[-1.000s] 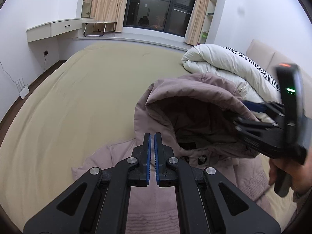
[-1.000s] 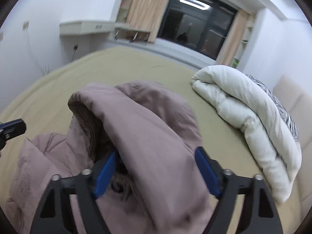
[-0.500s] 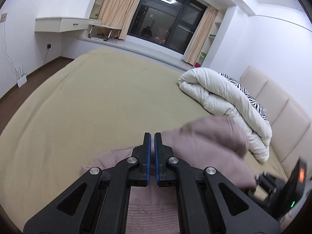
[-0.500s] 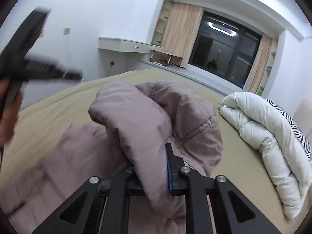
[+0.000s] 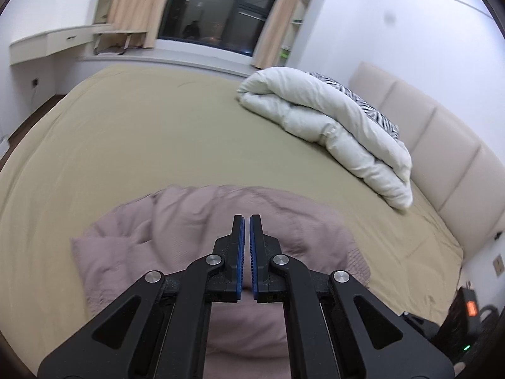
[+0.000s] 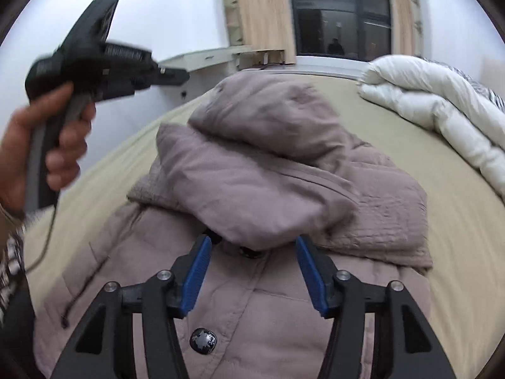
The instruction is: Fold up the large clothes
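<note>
Right wrist: right tongs (image 6: pixel 251 246) opening, hood (image 6: pixel 252 170) now released.

Left wrist cam sits above the jacket (image 5: pixel 195 221), tilted down over the bed (image 5: pixel 126 145) twd the window (image 5: pixel 217 9), headboard (image 5: pixel 442 145) at right. Right wrist cam sits lower & closer, the jacket (image 6: pixel 252 177) filling its view, facing the same window (image 6: pixel 341 15). Both share jacket, bed, duvet (image 5: pixel 331 120).
</note>
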`<state>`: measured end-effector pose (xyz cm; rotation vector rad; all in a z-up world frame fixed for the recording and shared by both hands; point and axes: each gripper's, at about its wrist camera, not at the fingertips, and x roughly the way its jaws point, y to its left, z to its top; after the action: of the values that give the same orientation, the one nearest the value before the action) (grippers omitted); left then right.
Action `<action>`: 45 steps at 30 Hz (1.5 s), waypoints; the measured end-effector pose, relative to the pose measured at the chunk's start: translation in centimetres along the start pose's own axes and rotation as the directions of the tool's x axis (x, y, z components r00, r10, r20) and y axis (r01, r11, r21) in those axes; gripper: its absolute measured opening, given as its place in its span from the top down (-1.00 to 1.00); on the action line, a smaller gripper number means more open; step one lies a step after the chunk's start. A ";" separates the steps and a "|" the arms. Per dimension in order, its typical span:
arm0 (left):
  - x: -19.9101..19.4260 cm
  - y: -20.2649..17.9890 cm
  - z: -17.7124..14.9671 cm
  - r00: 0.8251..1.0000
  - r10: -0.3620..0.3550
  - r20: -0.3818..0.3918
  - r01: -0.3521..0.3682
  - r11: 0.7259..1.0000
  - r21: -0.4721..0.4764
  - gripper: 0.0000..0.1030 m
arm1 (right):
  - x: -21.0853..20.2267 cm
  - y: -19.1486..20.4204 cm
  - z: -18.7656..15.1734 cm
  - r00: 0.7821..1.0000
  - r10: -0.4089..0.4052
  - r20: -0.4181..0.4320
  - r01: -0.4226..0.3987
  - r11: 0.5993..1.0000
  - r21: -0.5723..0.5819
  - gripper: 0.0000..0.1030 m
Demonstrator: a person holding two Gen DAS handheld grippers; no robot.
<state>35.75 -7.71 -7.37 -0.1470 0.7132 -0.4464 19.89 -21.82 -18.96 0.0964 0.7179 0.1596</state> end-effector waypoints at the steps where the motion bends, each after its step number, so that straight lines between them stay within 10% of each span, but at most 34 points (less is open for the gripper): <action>1: 1.2 -0.9 0.2 1.000 -0.003 -0.015 0.003 0.999 0.034 0.96 | -0.6 -0.9 0.4 1.000 0.008 0.011 -0.008 0.999 0.043 -0.08; 5: 7.2 -2.1 0.2 0.988 0.111 -0.105 -0.097 0.987 0.132 0.96 | -1.2 -3.9 2.6 0.999 -0.031 0.040 0.025 0.990 0.139 0.35; 10: 12.3 3.4 -5.2 0.953 0.125 -0.275 -0.150 0.986 -0.073 0.96 | 0.6 -5.9 5.1 0.998 -0.052 0.046 0.042 0.979 0.200 0.46; 20: 12.8 5.2 -8.2 0.968 0.073 -0.239 -0.131 0.963 -0.236 0.96 | 6.8 -5.2 10.7 0.999 0.012 0.043 -0.021 0.978 0.207 0.46; 28: 14.5 7.7 -8.0 0.966 0.023 -0.258 -0.089 0.965 -0.248 0.96 | 18.9 -7.5 9.0 0.963 -0.131 -0.237 0.164 0.978 0.128 0.57; 38: 15.4 7.5 -6.9 0.961 0.042 -0.272 -0.106 0.969 -0.224 0.96 | 20.5 -7.9 7.8 0.966 -0.181 -0.187 0.198 0.977 0.078 0.58; 45: 11.8 6.7 -1.7 0.978 0.150 -0.144 -0.169 0.977 -0.133 0.96 | 15.0 -7.8 10.3 0.986 -0.085 -0.141 0.107 0.983 0.150 0.49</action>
<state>44.77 -6.93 -17.56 -0.1954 0.8826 -0.2517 38.74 -27.15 -22.07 0.2023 0.8678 0.0167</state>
